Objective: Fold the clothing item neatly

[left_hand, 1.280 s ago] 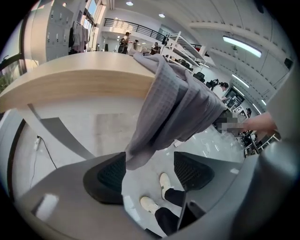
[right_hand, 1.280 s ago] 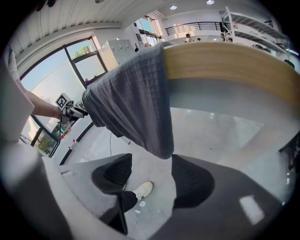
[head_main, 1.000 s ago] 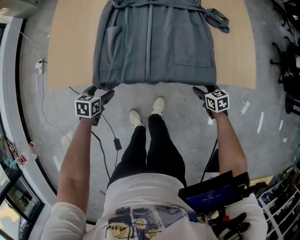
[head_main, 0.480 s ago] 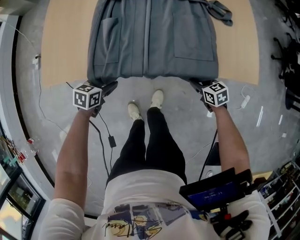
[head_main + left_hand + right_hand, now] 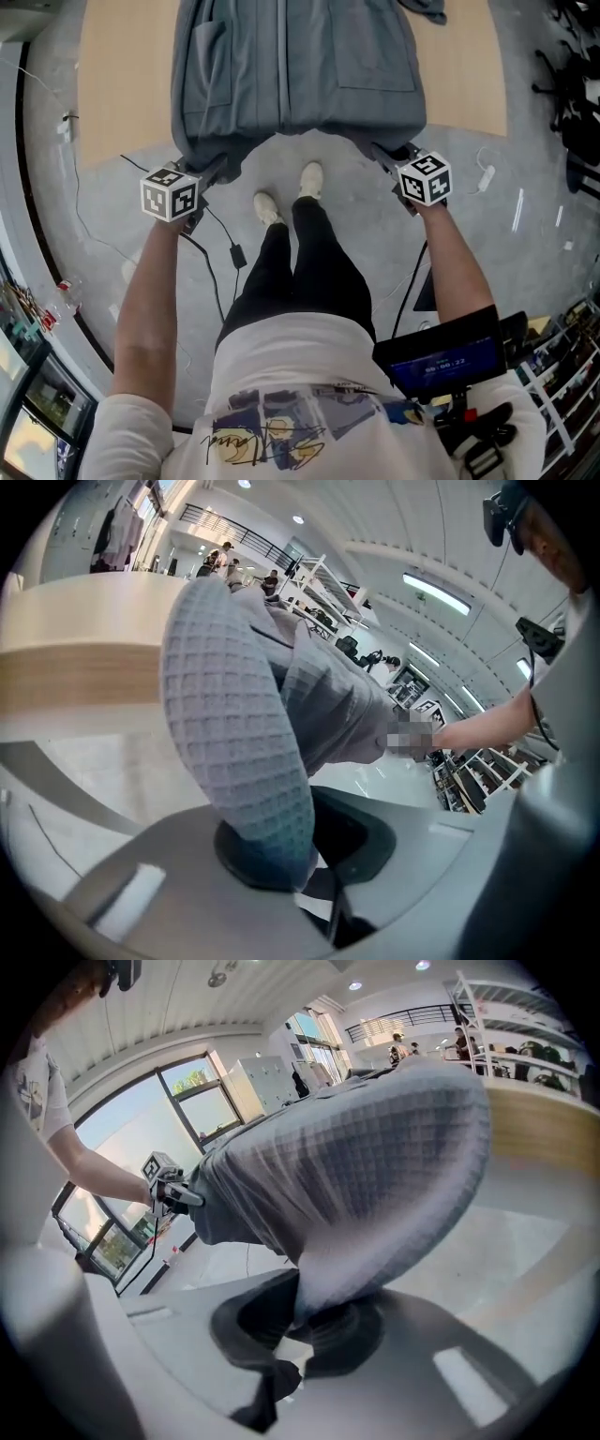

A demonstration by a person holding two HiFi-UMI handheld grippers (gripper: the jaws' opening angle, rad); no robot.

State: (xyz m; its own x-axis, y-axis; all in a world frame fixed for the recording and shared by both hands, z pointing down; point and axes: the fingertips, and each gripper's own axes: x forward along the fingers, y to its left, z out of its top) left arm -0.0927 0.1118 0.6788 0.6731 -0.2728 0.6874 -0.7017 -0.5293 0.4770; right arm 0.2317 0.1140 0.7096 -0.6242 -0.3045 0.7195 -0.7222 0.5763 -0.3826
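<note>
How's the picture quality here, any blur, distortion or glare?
Head view: sharp, but the edge of the table bows with wide-angle distortion. Left gripper view: fisheye, dark corners, weave of the grey garment crisp. Right gripper view: near fabric blurred, the window bright.

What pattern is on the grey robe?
Small waffle squares on the robe, clearest in the left gripper view.

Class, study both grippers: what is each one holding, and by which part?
Both hold the grey garment by its near hem: the left gripper, jaws closing, pinches the left corner, and the right gripper the right corner.
</note>
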